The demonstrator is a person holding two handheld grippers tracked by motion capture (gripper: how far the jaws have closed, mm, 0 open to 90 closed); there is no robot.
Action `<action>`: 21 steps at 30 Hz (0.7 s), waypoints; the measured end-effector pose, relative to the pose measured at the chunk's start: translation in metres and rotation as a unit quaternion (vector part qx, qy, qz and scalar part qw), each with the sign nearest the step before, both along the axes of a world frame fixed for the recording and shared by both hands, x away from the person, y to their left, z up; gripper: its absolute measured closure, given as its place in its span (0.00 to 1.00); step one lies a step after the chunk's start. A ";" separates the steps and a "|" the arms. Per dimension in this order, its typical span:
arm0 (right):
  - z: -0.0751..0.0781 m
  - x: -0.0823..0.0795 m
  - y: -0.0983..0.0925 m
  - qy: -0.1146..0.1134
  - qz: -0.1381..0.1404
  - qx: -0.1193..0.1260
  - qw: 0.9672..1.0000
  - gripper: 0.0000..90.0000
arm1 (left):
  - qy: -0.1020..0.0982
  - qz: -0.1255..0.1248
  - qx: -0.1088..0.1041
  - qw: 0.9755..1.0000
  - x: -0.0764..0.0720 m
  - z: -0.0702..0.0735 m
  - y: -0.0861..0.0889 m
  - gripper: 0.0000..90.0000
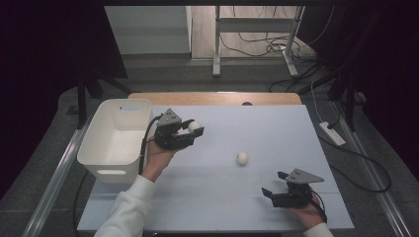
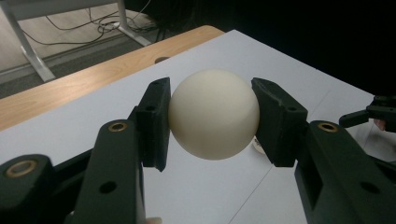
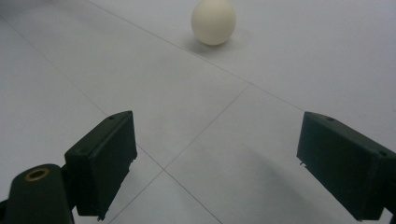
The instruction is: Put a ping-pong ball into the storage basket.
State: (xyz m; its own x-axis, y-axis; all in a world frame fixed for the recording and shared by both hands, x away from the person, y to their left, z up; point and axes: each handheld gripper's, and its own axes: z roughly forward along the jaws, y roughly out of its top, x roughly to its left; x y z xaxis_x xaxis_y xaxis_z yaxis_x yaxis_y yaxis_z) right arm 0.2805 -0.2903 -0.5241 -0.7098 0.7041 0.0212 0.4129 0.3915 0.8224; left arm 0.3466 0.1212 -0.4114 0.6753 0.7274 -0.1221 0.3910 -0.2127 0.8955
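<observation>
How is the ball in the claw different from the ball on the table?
The held ball is pinched between the left gripper's jaws, up off the table; the loose ball lies on the table, touching nothing else. The held ball is near the white bin; the loose ball lies ahead of the open right gripper. Both are round and cream-white.

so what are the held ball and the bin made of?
Ball: cream, matte and seamless with soft shading, probably plastic, ping-pong style. Bin: white with thin walls, rounded corners and a moulded handle slot, likely plastic, satin finish.
</observation>
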 end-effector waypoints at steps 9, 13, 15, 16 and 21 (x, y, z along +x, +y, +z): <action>0.000 0.000 0.000 0.000 -0.001 -0.001 1.000 0.13 | -0.006 0.008 -0.001 1.000 -0.001 0.006 0.007 0.56; 0.000 0.000 0.000 0.000 -0.001 -0.001 1.000 0.13 | -0.008 0.012 -0.003 1.000 -0.002 0.009 0.011 0.56; 0.000 0.000 0.000 0.000 -0.001 0.000 1.000 0.13 | -0.008 0.013 -0.004 1.000 -0.002 0.010 0.012 0.56; 0.000 0.000 0.000 0.000 -0.001 0.000 1.000 0.13 | -0.008 0.014 -0.004 1.000 -0.002 0.010 0.013 0.56; 0.001 0.000 0.000 0.000 -0.002 0.000 1.000 0.13 | -0.009 0.020 -0.004 1.000 -0.002 0.012 0.017 0.56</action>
State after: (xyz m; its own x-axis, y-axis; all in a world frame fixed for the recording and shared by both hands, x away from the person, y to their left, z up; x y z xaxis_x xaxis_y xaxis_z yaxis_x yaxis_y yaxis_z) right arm 0.2803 -0.2902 -0.5236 -0.7076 0.7063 0.0209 0.4135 0.3899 0.8228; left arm 0.3443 0.1384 -0.3991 0.6486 0.7524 -0.1151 0.3820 -0.1909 0.9042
